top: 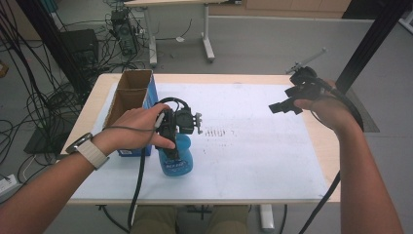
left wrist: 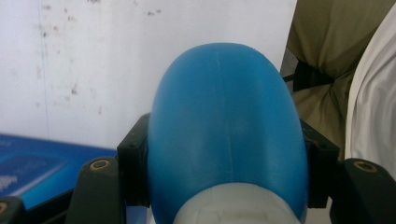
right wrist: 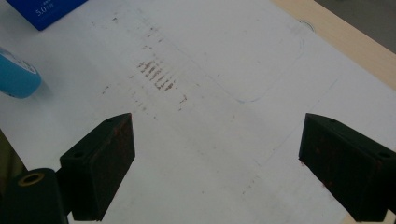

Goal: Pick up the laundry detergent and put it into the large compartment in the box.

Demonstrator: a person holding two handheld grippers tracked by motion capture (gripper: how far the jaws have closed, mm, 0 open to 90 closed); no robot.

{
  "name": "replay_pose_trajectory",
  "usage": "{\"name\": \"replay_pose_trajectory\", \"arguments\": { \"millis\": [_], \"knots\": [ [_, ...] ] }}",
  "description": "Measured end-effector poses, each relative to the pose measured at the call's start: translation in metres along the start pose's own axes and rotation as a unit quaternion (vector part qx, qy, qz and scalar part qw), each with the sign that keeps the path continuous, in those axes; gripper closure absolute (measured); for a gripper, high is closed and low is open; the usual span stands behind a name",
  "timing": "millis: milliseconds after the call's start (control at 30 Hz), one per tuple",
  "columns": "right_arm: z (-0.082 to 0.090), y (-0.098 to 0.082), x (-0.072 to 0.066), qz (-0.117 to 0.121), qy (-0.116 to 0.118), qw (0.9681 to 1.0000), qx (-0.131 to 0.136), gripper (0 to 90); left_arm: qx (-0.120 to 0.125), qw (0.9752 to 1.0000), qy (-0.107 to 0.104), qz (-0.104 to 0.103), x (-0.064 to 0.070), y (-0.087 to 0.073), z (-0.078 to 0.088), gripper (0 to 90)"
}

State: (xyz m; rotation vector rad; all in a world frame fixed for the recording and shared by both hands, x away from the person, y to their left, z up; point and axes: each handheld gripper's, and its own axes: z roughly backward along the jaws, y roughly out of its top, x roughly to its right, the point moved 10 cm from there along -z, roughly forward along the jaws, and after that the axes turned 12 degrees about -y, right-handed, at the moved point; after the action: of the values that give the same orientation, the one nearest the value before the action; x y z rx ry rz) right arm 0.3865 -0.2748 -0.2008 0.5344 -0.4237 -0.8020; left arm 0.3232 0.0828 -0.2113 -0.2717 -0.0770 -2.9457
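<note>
Left gripper (top: pixel 171 146) clamped on blue bottle (top: pixel 176 158); open cardboard box (top: pixel 130 100) just left; right gripper (top: pixel 287 105) jaws wide, far right.

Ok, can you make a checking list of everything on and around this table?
Surface: white sheet on a wooden table, with dark smudges.
Job's things: blue plastic bottle; open blue cardboard box.
Clutter: nothing seen.
Grippers: left gripper shut on the bottle; right gripper open, above the sheet.
Cables: one black cable trails from the left gripper.
Surroundings: grey floor, tangled wires, another table.
</note>
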Motion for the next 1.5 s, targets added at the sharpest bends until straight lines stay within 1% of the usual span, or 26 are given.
{"name": "replay_pose_trajectory", "arguments": {
  "millis": [67,133,200,233,400,433,533,633,667,733,867,900,967,1000,1033,1067,1133,1200,1233,1267,1333,1367,1400,1433,1467,1500],
  "knots": [
    [-0.001,0.001,0.0,0.003,0.001,1.0,0.0,10.8,0.0,1.0,0.002,0.005,0.001,-0.001,0.001,36.9],
    [-0.004,0.004,-0.001,0.007,0.005,1.0,0.001,10.8,0.003,0.9994,0.004,0.035,0.004,-0.004,0.005,36.9],
    [-0.005,0.005,-0.002,0.009,0.006,0.9999,0.001,10.8,0.007,0.999,0.004,0.044,0.005,-0.005,0.006,37.0],
    [-0.005,0.007,-0.003,0.013,0.008,0.9999,0.002,10.8,0.013,0.9978,0.001,0.066,0.005,-0.007,0.009,36.9],
    [-0.006,0.013,-0.006,0.022,0.012,0.9996,0.008,10.7,0.023,0.9932,-0.001,0.114,0.007,-0.011,0.014,36.9],
    [-0.006,0.013,-0.006,0.022,0.012,0.9996,0.008,10.7,0.023,0.9932,-0.001,0.114,0.007,-0.011,0.014,36.9],
    [-0.007,0.017,-0.008,0.029,0.016,0.9994,0.011,10.8,0.032,0.988,-0.002,0.151,0.007,-0.015,0.017,36.9],
    [-0.009,0.018,-0.01,0.034,0.02,0.9991,0.014,10.8,0.037,0.9853,-0.005,0.167,0.006,-0.017,0.018,36.9],
    [-0.009,0.019,-0.01,0.036,0.02,0.9991,0.014,10.8,0.038,0.9836,-0.006,0.176,0.005,-0.018,0.018,36.9],
    [-0.009,0.019,-0.011,0.038,0.021,0.999,0.014,10.8,0.036,0.983,-0.005,0.18,0.005,-0.018,0.019,36.9],
    [-0.009,0.018,-0.009,0.037,0.022,0.9989,0.02,10.8,0.042,0.977,0.001,0.209,0.005,-0.019,0.024,36.9],
    [-0.009,0.018,-0.009,0.037,0.022,0.9989,0.02,10.8,0.042,0.977,0.001,0.209,0.005,-0.019,0.024,36.9],
    [-0.009,0.017,-0.009,0.038,0.024,0.9987,0.022,10.8,0.045,0.9726,0.003,0.228,0.006,-0.018,0.03,36.9],
    [-0.009,0.017,-0.009,0.038,0.024,0.9987,0.022,10.8,0.045,0.9726,0.003,0.228,0.006,-0.018,0.03,36.9],
    [-0.009,0.016,-0.008,0.038,0.026,0.9987,0.024,10.8,0.047,0.9704,0.005,0.237,0.006,-0.017,0.033,36.9],
    [-0.009,0.016,-0.008,0.038,0.026,0.9987,0.024,10.8,0.047,0.9704,0.005,0.237,0.006,-0.017,0.033,36.9],
    [-0.009,0.015,-0.007,0.037,0.026,0.9986,0.026,10.8,0.044,0.967,0.011,0.251,0.006,-0.015,0.038,36.9],
    [-0.009,0.013,-0.006,0.036,0.027,0.9986,0.027,10.8,0.054,0.962,0.015,0.267,0.007,-0.014,0.041,36.9],
    [-0.009,0.013,-0.006,0.035,0.027,0.9987,0.026,10.8,0.053,0.9612,0.016,0.27,0.007,-0.013,0.043,36.9],
    [-0.01,0.012,-0.006,0.036,0.028,0.9986,0.027,10.8,0.054,0.9591,0.018,0.277,0.007,-0.013,0.045,36.9],
    [-0.009,0.012,-0.006,0.035,0.027,0.9986,0.027,10.8,0.055,0.9581,0.018,0.281,0.007,-0.013,0.046,36.9],
    [-0.01,0.011,-0.005,0.035,0.027,0.9986,0.028,10.8,0.055,0.9554,0.02,0.289,0.008,-0.012,0.05,36.9],
    [-0.01,0.011,-0.005,0.035,0.027,0.9986,0.028,10.8,0.055,0.9554,0.02,0.289,0.008,-0.012,0.05,36.9],
    [-0.01,0.011,-0.005,0.035,0.027,0.9987,0.027,10.8,0.056,0.9542,0.019,0.293,0.008,-0.012,0.051,36.9],
    [-0.011,0.011,-0.005,0.036,0.028,0.9986,0.027,10.8,0.06,0.9513,0.019,0.302,0.008,-0.012,0.054,36.9],
    [-0.011,0.011,-0.005,0.036,0.028,0.9986,0.027,10.8,0.06,0.9513,0.019,0.302,0.008,-0.012,0.054,36.9]
  ]
}}
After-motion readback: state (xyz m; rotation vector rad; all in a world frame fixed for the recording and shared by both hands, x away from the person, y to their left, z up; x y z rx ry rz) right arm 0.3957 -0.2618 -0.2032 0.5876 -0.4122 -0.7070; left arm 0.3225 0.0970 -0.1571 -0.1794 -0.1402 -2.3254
